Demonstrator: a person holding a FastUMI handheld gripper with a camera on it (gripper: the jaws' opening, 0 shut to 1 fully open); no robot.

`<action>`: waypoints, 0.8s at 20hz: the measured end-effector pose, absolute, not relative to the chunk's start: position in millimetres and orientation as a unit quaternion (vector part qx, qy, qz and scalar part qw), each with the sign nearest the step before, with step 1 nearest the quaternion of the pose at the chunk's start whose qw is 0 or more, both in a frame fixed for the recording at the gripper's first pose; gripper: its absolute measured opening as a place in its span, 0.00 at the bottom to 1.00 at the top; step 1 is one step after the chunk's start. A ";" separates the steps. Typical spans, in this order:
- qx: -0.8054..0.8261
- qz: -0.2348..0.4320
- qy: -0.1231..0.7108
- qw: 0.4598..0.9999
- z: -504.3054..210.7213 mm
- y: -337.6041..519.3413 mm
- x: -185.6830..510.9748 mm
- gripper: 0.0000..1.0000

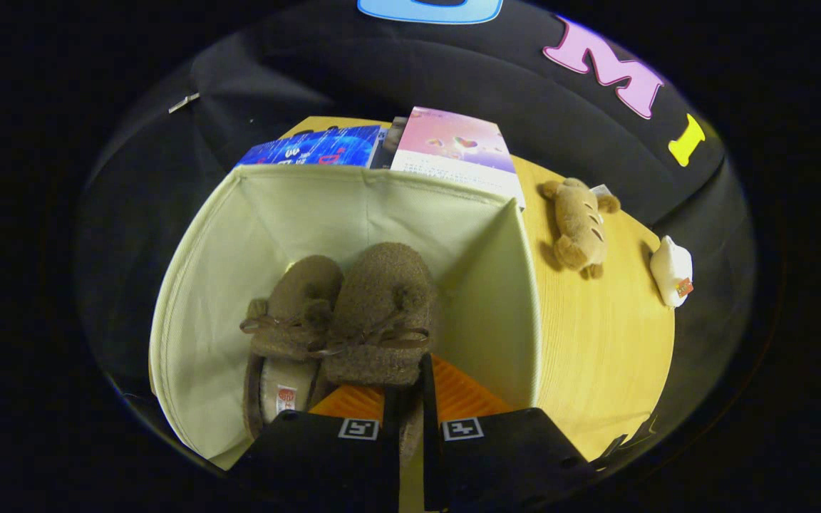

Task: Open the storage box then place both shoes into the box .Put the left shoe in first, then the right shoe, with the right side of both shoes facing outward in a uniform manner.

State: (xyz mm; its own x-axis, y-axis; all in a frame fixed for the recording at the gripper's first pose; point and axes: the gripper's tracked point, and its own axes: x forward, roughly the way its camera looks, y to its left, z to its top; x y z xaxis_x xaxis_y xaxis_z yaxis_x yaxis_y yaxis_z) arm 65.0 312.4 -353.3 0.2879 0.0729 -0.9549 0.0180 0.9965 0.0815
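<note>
Shoes (343, 313) toes point away from tool (410, 399).

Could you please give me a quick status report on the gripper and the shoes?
Gripper jaws closed on heel of right fuzzy brown slipper, inside open pale-green fabric storage box. Left fuzzy brown slipper already in, beside it. Nothing in the way.

Black gripper (410, 399) body, square coded marker on each of its fingers (360, 427)

Recording booth, black cloth wall (396, 78), wooden table (596, 335)
</note>
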 end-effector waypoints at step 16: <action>0.084 0.056 0.485 0.869 -241.8 287.6 78.5 0.99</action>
